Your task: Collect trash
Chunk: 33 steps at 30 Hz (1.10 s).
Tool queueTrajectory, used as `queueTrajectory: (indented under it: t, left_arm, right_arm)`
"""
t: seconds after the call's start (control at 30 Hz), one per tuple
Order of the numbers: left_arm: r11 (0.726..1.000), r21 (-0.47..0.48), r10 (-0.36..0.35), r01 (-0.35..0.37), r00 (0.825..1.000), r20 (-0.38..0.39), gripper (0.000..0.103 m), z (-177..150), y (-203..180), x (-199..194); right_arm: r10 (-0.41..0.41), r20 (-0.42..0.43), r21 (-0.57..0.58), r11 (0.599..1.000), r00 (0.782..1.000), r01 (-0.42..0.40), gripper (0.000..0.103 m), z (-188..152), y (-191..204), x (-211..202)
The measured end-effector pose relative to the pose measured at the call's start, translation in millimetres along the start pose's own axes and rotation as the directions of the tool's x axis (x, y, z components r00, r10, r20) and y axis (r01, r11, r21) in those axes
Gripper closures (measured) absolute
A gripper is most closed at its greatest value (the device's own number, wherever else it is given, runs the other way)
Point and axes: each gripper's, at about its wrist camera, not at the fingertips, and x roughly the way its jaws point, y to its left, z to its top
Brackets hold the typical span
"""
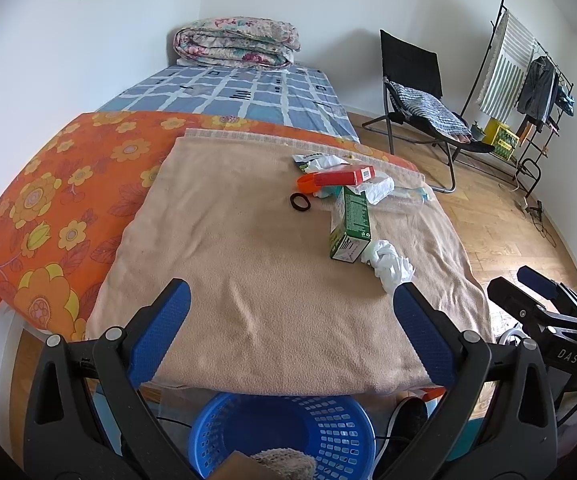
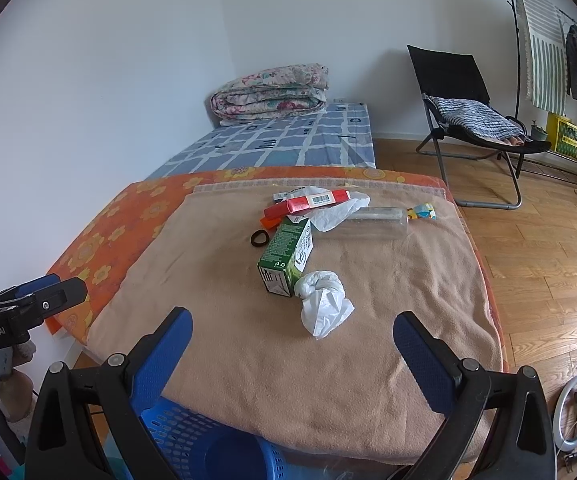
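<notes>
Trash lies on a tan blanket [image 1: 248, 280] [image 2: 388, 300] at the foot of a bed. It includes a green carton [image 1: 350, 224] [image 2: 288, 256], a knotted white plastic bag [image 1: 390, 266] [image 2: 322, 300], a red box [image 1: 344, 176] [image 2: 316, 200], a clear plastic bottle [image 2: 380, 220], crumpled white wrappers [image 1: 376, 188] [image 2: 336, 210] and a black hair tie [image 1: 300, 202] [image 2: 259, 237]. Below the bed's near edge sits a blue basket [image 1: 284, 432] [image 2: 208, 440]. My left gripper [image 1: 292, 304] and right gripper [image 2: 292, 332] both hang open over the blanket's near end, holding nothing.
An orange floral sheet [image 1: 56, 184] and a blue checked sheet [image 1: 240, 92] cover the bed, with a folded quilt [image 1: 236, 44] at its head. A black folding chair [image 1: 420, 92] and a clothes rack [image 1: 528, 80] stand on the wood floor to the right. A ring light [image 2: 576, 412] lies on the floor.
</notes>
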Motion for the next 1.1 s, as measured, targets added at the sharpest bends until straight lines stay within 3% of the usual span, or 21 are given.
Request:
queueTrajectory:
  t: [1.1]
  left_arm:
    - [1.0, -0.004, -0.003, 0.003, 1.0, -0.002, 0.0, 0.4, 1.2, 0.0]
  right_arm:
    - [-0.002, -0.008, 0.0, 1.0, 1.0, 0.002, 0.001, -1.3, -1.3, 0.9]
